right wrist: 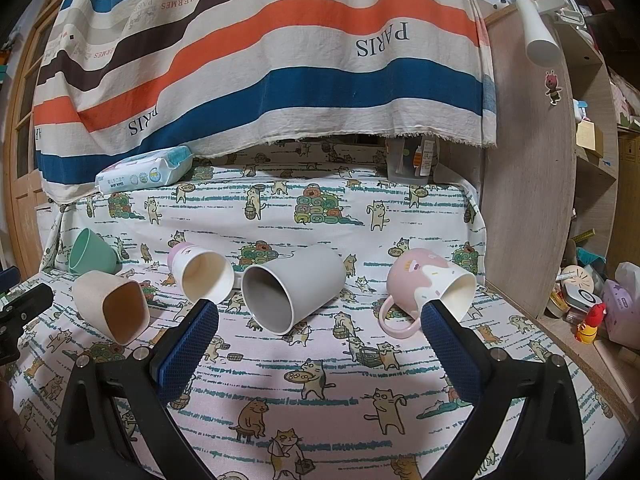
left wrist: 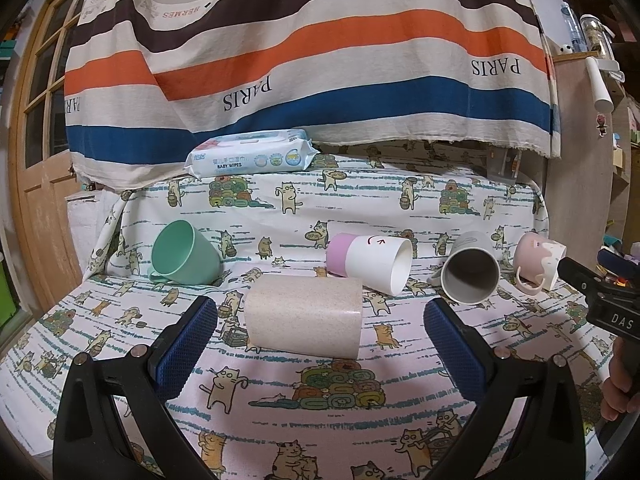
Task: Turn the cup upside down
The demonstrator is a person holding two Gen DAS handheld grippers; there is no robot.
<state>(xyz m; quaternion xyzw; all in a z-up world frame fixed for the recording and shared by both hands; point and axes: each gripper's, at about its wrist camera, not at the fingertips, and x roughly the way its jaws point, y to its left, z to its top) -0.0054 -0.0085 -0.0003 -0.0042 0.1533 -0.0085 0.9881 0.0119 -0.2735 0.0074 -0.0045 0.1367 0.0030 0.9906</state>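
We see five cups lying on their sides on the cat cloth [left wrist: 320, 420], so no cup has been flipped yet. All of the job is left, we think.

The speckled beige cup [left wrist: 304, 314] lies just in front of our left gripper [left wrist: 320, 308]. Its two blue fingers stand wide apart, one on each side of the cup, and hold nothing. We think this cup may be the first one to grab.

Our right gripper [right wrist: 320, 312] is wide open too, with nothing in it. The grey mug [right wrist: 292, 292] lies between its fingertips but further back, mouth facing us. The pink mug [right wrist: 428, 284] is just behind the right fingertip.

The green cup [left wrist: 184, 254] lies far to the left. The pink and white cup [left wrist: 370, 262] lies in the middle. A pack of baby wipes [left wrist: 252, 156] rests at the back.
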